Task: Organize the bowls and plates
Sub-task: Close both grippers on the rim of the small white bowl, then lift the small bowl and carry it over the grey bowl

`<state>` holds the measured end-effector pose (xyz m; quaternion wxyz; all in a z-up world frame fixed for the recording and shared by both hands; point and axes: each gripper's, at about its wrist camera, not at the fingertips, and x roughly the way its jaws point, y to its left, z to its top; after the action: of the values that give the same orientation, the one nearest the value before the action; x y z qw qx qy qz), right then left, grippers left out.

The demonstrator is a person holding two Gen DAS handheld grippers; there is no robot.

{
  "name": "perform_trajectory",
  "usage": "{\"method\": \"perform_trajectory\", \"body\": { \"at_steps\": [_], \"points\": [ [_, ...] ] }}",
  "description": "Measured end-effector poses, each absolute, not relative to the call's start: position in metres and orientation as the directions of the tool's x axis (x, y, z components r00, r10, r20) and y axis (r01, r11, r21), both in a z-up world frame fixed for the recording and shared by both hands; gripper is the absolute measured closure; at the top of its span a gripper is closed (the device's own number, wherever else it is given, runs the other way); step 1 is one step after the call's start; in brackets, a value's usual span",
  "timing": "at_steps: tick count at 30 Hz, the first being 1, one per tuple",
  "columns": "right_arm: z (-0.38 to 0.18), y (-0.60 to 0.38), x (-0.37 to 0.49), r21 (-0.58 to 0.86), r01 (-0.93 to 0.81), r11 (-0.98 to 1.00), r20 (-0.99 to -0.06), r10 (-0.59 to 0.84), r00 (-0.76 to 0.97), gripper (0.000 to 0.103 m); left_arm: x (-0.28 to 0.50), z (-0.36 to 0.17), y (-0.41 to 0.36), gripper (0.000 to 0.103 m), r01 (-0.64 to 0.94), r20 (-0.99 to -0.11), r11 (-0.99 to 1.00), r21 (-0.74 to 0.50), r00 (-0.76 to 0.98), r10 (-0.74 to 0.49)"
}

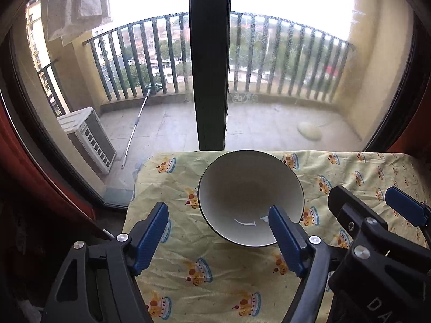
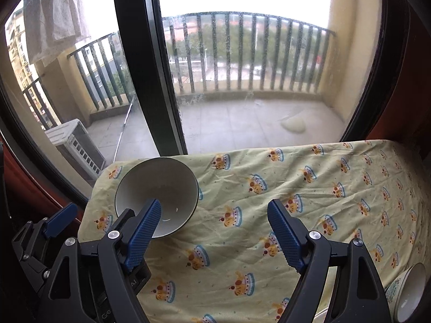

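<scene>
Jaws of the left gripper (image 1: 218, 220) stand apart over the cloth-covered bench (image 1: 242, 282), gripping nothing; its right blue finger overlaps the near rim of a white bowl (image 1: 250, 188) in the left wrist view, though whether the pad touches the rim cannot be told, while its left finger hangs over bare cloth, clear of the bowl; jaws of the right gripper (image 2: 214, 215) are likewise spread wide and empty, with only the yellow crown-print cloth (image 2: 296, 188) showing between the fingers. White with a thin dark rim, the bowl (image 2: 157, 188) sits upright near the far left corner of the bench, close to the edge by the window; in the right wrist view it lies just beyond that gripper's left finger. At the lower right corner of that same view, a second bowl (image 2: 409, 293) with a green pattern on its outside sits at the near right edge of the bench, well apart from the white one. Each gripper shows at the edge of the other's camera, the two held side by side; beyond the bench, a dark window frame (image 1: 210, 62) divides dusty glass, through which a tiled balcony with a railing (image 1: 282, 53), an air-conditioner unit (image 1: 89, 140) and a long-handled mop (image 1: 137, 123) are seen; pale fabric (image 1: 75, 2) hangs at the upper left.
</scene>
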<state>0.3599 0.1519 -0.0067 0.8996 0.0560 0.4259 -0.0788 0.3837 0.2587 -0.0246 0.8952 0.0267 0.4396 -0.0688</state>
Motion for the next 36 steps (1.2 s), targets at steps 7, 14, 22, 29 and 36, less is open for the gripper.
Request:
{"method": "perform_trajectory", "body": {
  "at_steps": [7,14,22,29,36],
  "points": [
    [-0.038,0.16,0.4,0.02,0.205,0.979,-0.778,-0.114,0.618,0.03,0.42,-0.056,0.262,0.04,0.094,-0.79,0.995,0.02,0.611,-0.041],
    [-0.072,0.157,0.424,0.046,0.202,0.978,-0.811,-0.082,0.58,0.056,0.437,-0.079,0.26,0.058,0.111,-0.805,0.993,0.037,0.593,-0.036],
    [-0.086,0.155,0.44,0.108,0.201,0.974,-0.817,-0.029,0.576,0.084,0.448,-0.084,0.254,0.076,0.122,-0.818,0.992,-0.014,0.569,-0.082],
    [-0.086,0.156,0.439,0.108,0.195,0.975,-0.821,-0.023,0.57,0.085,0.444,-0.079,0.255,0.077,0.124,-0.82,0.992,-0.008,0.567,-0.077],
    [-0.076,0.151,0.425,0.103,0.208,0.973,-0.826,-0.033,0.562,0.085,0.43,-0.073,0.251,0.077,0.132,-0.822,0.991,-0.023,0.561,-0.094]
  ]
}}
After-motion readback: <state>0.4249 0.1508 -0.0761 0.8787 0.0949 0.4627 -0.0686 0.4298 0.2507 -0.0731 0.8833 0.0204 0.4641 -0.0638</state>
